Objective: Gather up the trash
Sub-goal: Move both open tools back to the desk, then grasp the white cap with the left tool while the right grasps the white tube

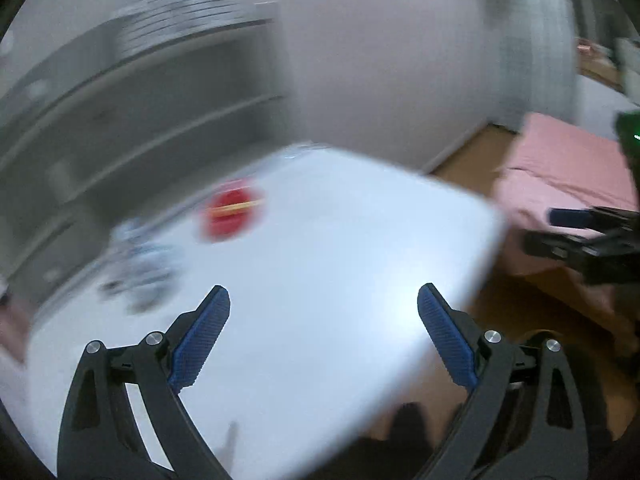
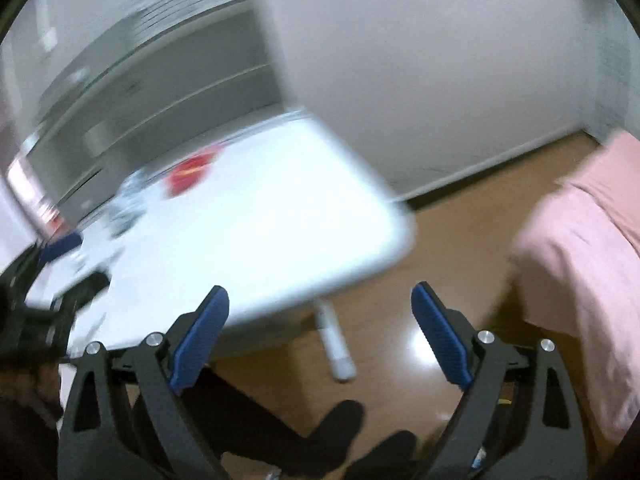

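You have no text, label, brand, number or sign to read in either wrist view: heavy motion blur smears every surface, including the round red object (image 1: 231,212) on the white rectangular tabletop (image 1: 320,240).
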Available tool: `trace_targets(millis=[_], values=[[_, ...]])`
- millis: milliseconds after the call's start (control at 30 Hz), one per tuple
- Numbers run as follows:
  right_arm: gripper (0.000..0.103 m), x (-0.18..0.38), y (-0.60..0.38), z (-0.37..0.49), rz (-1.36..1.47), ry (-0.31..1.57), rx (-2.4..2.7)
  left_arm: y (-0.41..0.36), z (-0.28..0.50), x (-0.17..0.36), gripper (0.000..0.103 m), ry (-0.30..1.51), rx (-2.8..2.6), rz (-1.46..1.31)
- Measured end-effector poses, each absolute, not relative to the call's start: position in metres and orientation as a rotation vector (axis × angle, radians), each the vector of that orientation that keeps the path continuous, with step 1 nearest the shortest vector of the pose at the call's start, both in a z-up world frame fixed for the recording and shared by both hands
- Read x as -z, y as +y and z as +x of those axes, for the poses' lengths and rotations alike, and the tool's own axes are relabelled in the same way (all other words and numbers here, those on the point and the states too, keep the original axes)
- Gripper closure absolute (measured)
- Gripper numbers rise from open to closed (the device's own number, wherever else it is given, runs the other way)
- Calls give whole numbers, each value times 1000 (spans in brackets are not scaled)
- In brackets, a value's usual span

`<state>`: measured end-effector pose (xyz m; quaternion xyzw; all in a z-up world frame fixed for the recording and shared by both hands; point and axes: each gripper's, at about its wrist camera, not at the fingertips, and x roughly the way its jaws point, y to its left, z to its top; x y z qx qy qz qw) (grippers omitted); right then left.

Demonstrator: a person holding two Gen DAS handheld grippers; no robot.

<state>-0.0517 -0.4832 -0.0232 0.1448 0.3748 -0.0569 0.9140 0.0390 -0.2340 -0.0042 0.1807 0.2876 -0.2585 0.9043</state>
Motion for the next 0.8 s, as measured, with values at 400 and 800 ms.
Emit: trace_targets(millis=[400, 800], values=[[14, 55, -269, 41, 57, 905, -244, -44, 148, 50, 11, 794, 180, 278], [14, 61, -211, 79, 49, 946, -267, -39, 176, 67, 78, 883, 258, 273]])
